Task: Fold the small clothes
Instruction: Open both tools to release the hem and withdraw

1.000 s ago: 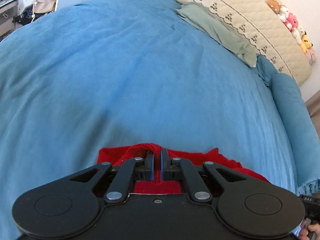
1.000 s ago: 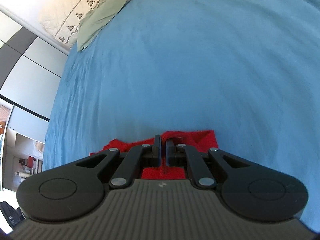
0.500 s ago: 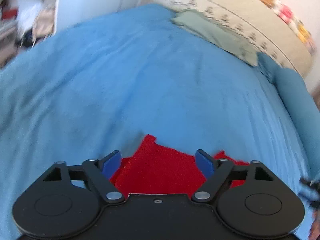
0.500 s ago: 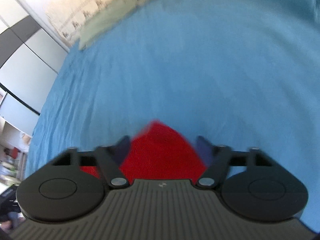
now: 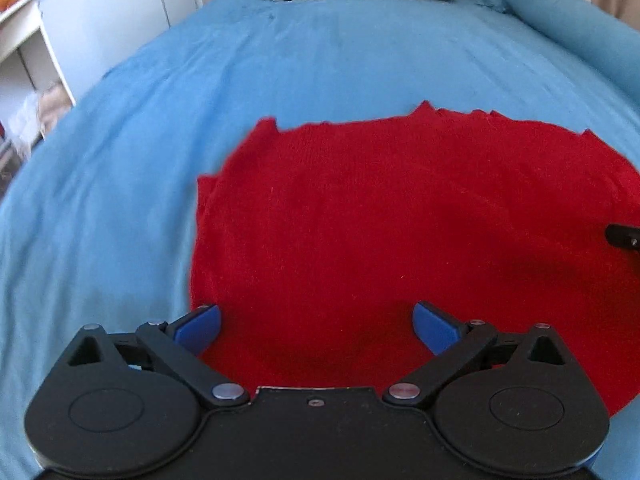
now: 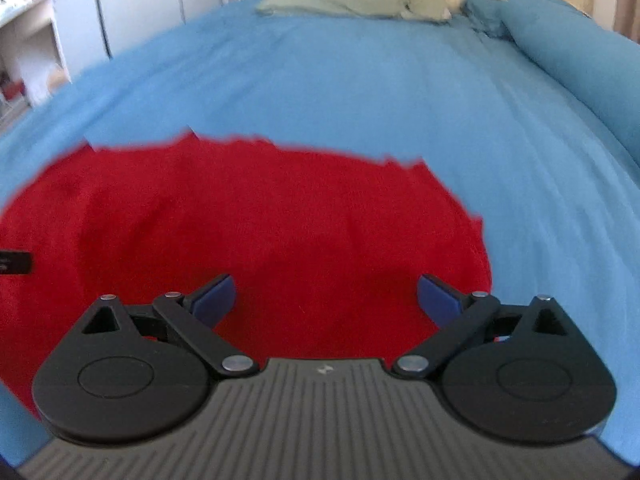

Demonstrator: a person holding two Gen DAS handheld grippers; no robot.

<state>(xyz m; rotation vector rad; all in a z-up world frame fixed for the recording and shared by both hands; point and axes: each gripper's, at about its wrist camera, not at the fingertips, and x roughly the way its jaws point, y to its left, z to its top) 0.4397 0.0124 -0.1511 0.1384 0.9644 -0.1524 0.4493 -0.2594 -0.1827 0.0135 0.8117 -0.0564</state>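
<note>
Beneath both wide-open claws lies the red garment.

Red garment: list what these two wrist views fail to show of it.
- Near edge of the red garment: hidden in both views by the gripper bodies.
- Its right side: cut off by the left view's frame edge; its left side by the right view's.
- Far hem: motion-blurred in the right view.
- Garment type and fold layers: cannot tell.

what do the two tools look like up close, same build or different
Same build: the left tool and right tool have black linkage arms, round black side discs, silver pivot pins and blue pads. The left's body is smooth black; the right's is grey and ribbed, with a small white mark.
</note>
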